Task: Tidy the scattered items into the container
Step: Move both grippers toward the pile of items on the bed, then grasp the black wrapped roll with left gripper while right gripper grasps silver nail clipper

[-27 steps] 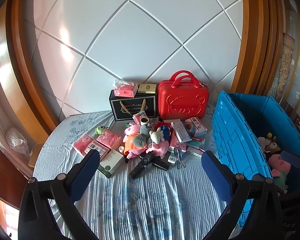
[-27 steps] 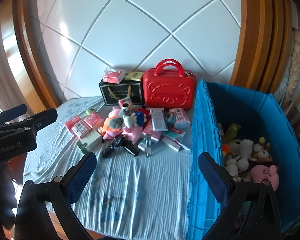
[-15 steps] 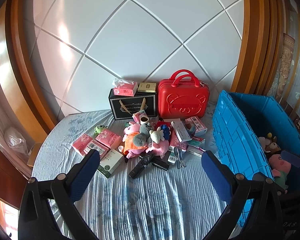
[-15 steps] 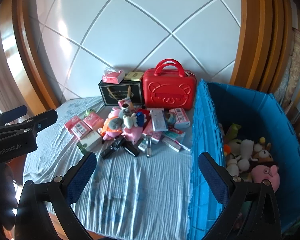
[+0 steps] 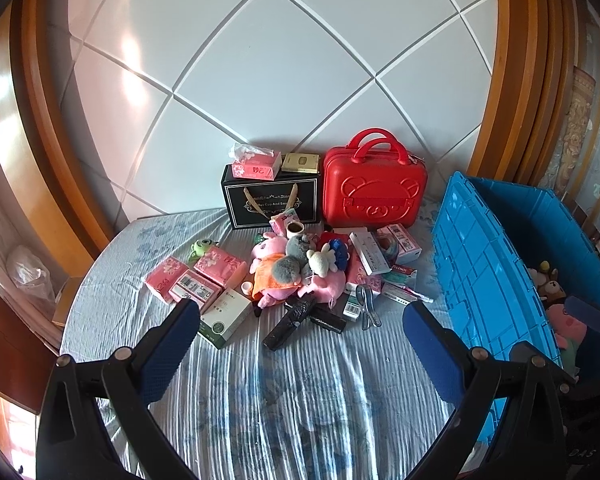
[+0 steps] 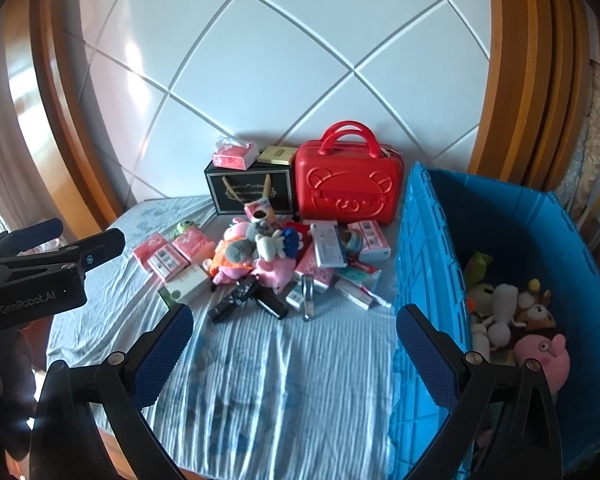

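Fingers [image 5: 180,332] spread wide, both grippers; only right view shows left gripper [image 6: 52,264].

A bed covered by a wrinkled pale-blue patterned sheet [image 5: 292,392] carries a pile of pink plush toys [image 5: 284,276], pink tissue packs [image 5: 196,280], small cardboard boxes [image 5: 370,254] and black cylindrical items [image 5: 296,320]. At the back stand a red hard-shell bear-embossed case [image 5: 374,196] and a black gift box [image 5: 272,200]; a large blue plastic crate [image 6: 428,280] sits on the right.
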The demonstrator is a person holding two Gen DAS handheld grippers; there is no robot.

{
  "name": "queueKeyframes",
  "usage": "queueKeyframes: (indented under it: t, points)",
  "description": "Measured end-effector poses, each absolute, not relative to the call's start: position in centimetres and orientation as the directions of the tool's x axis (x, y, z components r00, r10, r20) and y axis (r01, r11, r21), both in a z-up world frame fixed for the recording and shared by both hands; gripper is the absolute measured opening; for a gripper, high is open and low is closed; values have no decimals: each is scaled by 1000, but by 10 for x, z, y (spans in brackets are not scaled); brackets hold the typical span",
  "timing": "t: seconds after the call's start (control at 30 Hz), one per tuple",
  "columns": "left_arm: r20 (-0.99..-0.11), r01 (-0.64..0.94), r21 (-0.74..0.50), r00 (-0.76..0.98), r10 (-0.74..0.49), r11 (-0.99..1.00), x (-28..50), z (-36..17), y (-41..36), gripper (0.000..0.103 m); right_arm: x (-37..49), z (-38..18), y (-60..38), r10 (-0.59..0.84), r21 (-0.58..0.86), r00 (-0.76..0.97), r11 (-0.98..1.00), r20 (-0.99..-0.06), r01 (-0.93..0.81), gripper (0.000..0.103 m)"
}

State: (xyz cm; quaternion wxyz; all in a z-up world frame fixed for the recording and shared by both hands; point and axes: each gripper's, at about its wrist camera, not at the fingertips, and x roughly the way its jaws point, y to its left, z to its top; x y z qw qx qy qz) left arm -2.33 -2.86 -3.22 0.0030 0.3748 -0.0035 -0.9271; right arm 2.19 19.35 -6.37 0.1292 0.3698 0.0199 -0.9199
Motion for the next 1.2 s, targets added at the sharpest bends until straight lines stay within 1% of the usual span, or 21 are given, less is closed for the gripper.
queueKeyframes:
  t: [0.3,0.6,0.77,0.93,1.2]
  points:
    - [-729,5,-2,-684,-2,-1000,-36,-53,-46,103,13,-80,184,-219,60,-658,-965,-720,255,103]
    - [-772,-4,-36,-635,30,-999,-51,-101,-77,103,-5,-120,162,-235,75,-604,-958,-761,278,103]
    - [-790,-4,-39,-613,33,-999,-62,-138,-97,103,-22,-148,151,-232,80,-582,-958,-780,276,103]
    - [-825,1,-2,-566,1,-1000,-74,-187,-113,103,-49,-186,144,-216,62,-568,-959,-794,278,103]
    - [-848,-63,25,-530,12,-998,-117,-262,-116,101,-106,-259,140,-183,64,-528,-970,-829,236,103]
